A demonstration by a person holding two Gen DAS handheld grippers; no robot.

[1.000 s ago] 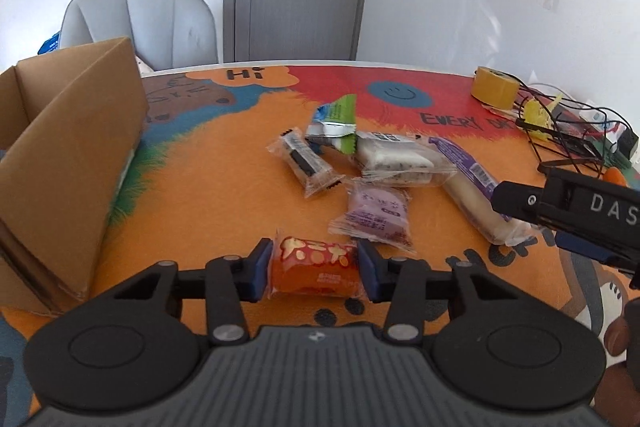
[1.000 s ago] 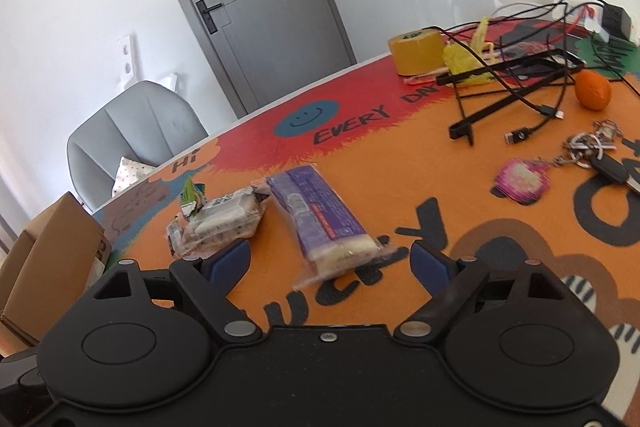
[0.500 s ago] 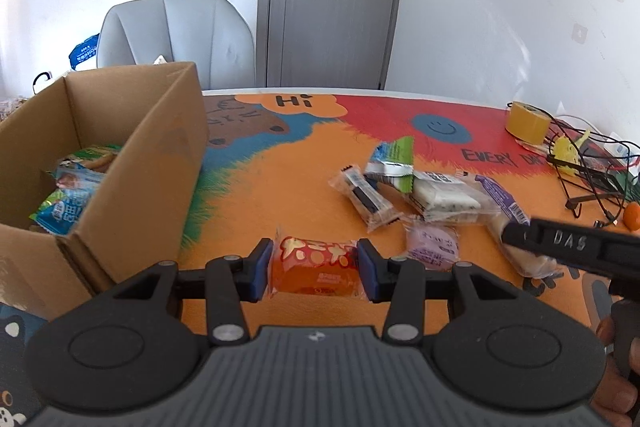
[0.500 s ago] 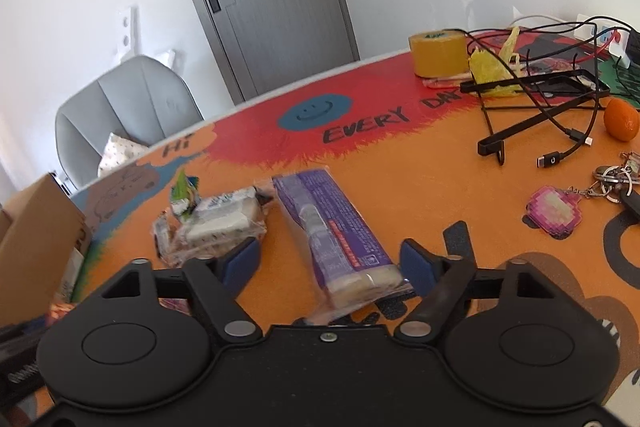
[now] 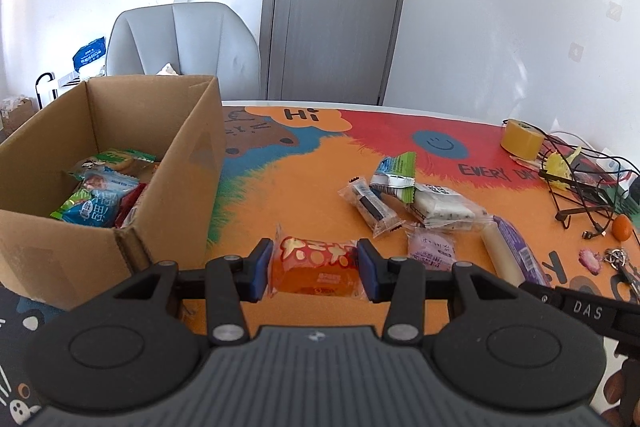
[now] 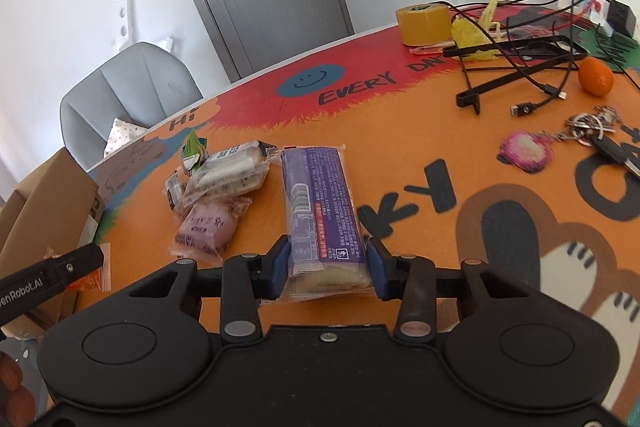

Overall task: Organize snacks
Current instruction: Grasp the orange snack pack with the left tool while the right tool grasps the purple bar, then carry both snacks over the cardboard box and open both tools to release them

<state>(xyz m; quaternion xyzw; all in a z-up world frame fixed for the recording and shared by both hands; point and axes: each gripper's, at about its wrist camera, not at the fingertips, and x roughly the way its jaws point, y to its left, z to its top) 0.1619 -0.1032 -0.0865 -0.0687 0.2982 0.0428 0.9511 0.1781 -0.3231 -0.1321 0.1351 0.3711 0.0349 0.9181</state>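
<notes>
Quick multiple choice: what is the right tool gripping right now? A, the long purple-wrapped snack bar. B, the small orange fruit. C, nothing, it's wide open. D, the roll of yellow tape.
A: the right tool has its blue fingers pressed against both sides of the long purple-wrapped snack bar, while the tape and the fruit lie far off on the table.

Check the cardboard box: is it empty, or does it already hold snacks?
Not empty. The open-topped cardboard box already holds several wrapped snacks, piled against its near wall. How deep the pile goes cannot be told.
</notes>
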